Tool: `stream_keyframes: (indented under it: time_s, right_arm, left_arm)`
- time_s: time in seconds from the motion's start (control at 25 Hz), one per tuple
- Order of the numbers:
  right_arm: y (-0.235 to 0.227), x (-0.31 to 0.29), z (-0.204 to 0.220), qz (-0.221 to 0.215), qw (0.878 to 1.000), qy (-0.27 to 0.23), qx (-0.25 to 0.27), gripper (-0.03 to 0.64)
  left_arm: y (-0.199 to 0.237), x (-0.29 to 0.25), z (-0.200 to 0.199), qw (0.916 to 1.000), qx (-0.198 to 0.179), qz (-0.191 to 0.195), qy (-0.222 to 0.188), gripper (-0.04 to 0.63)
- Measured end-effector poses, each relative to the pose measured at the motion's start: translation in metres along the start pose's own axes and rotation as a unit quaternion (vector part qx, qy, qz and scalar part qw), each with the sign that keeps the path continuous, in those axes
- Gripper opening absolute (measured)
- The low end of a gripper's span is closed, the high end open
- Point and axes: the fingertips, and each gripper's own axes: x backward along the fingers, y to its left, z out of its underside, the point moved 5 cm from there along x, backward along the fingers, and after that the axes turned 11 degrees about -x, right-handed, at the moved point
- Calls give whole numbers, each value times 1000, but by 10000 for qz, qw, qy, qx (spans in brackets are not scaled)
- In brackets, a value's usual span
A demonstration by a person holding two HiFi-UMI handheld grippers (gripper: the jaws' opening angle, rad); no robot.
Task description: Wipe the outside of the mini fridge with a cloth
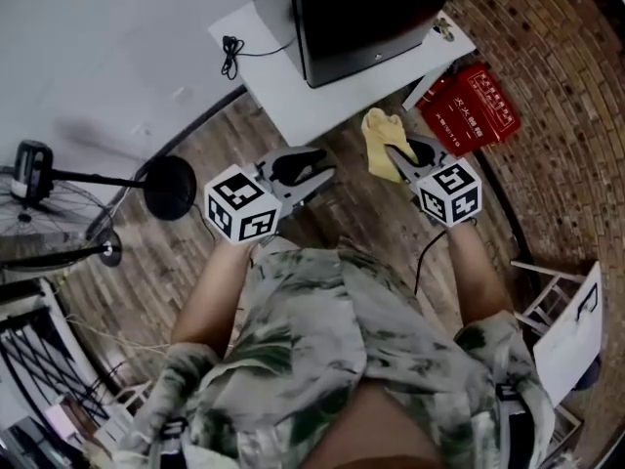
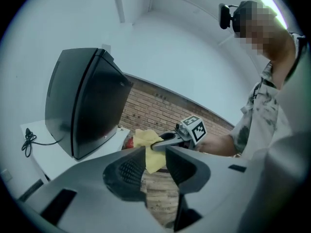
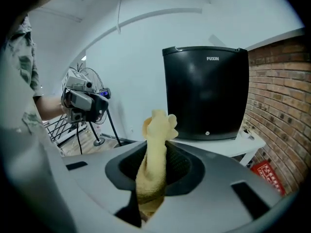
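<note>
The black mini fridge (image 1: 361,18) stands on a low white table (image 1: 283,96) just ahead of me. It also shows in the left gripper view (image 2: 82,101) and, front on, in the right gripper view (image 3: 204,91). My right gripper (image 1: 395,159) (image 3: 155,154) is shut on a yellow cloth (image 1: 379,137) (image 3: 154,130), which sticks up between its jaws a short way from the fridge front. My left gripper (image 1: 303,169) (image 2: 155,164) hangs beside it to the left, open and holding nothing. Past its jaws I see the cloth (image 2: 145,142).
A red box (image 1: 469,106) leans against the brick wall (image 1: 566,76) right of the table. A fan on a round base (image 1: 168,187) stands at the left, with wire racks behind it. A black cable (image 1: 231,55) lies on the table. A white bag (image 1: 571,330) sits at the right.
</note>
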Motion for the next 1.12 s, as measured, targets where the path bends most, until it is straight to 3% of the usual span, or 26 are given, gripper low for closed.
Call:
stream_keyframes:
  time_s: [0.56,0.84,1.12]
  right_arm:
    - [0,80,9,-672,9970,-374,71,98]
    - [13,96,11,-777,9960,-430,87,97]
    - [19,107,19,-793,9956,-492,61,95]
  left_arm:
    - [-76,-25,-9,9997,151,-154,-119,108]
    - [-94,-18,1,9993,250,-236,-132,43]
    - [-103,-23,5,9991,342,-152,-199,32]
